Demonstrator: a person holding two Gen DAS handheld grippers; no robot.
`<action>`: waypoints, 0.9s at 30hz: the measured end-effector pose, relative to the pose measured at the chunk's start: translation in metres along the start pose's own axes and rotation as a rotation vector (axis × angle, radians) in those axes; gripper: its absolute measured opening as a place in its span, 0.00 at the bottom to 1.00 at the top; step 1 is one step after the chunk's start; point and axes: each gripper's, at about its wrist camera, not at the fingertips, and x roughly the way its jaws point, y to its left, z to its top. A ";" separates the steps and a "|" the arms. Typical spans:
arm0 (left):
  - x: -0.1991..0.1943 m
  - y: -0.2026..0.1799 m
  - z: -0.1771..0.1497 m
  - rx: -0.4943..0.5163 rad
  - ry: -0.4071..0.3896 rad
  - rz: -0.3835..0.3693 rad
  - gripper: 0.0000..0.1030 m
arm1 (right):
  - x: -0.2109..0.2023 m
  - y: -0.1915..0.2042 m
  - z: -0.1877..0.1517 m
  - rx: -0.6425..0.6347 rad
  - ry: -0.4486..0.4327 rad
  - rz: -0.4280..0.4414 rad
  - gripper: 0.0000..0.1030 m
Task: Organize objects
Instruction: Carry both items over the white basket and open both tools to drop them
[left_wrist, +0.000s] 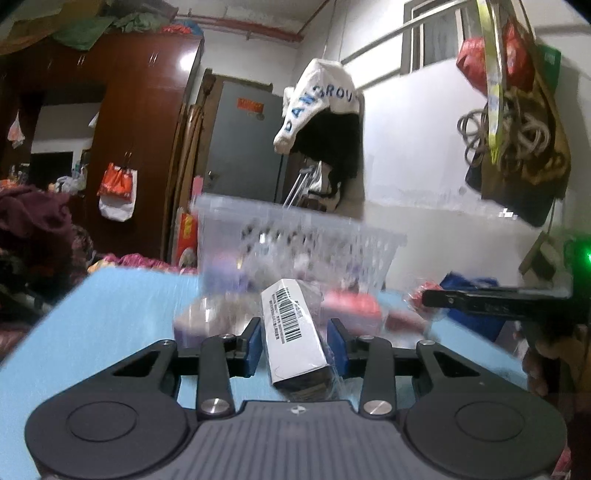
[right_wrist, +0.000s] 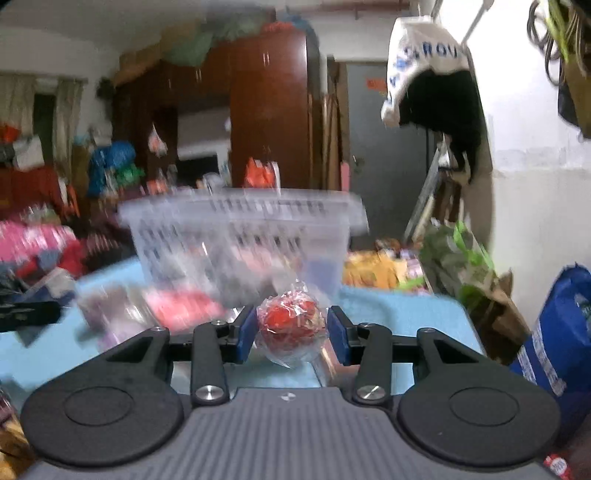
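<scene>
Both jaws clenched, left gripper (left_wrist: 297, 347) grasping a barcode box (left_wrist: 291, 328), right gripper (right_wrist: 291, 334) grasping a wrapped red ball (right_wrist: 290, 323), clear basket (right_wrist: 240, 236) behind at frame middle, blue table (left_wrist: 122, 310) below.

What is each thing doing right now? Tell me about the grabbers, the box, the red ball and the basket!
Left gripper: shut on the box.
Box: held, tilted, barcode label up, wrapped in clear plastic.
Right gripper: shut on the red ball.
Red ball: held, wrapped in clear plastic.
Basket: upright on the blue table, things inside, too blurred to name.
</scene>
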 end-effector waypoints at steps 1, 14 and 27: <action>0.001 0.000 0.012 0.008 -0.018 -0.008 0.41 | -0.006 0.002 0.011 0.006 -0.029 0.010 0.44; 0.156 0.027 0.144 -0.090 0.154 0.015 0.56 | 0.116 0.034 0.129 -0.020 0.129 0.088 0.49; 0.064 0.048 0.065 0.034 0.165 0.099 0.92 | 0.041 -0.026 0.021 -0.017 0.183 -0.010 0.88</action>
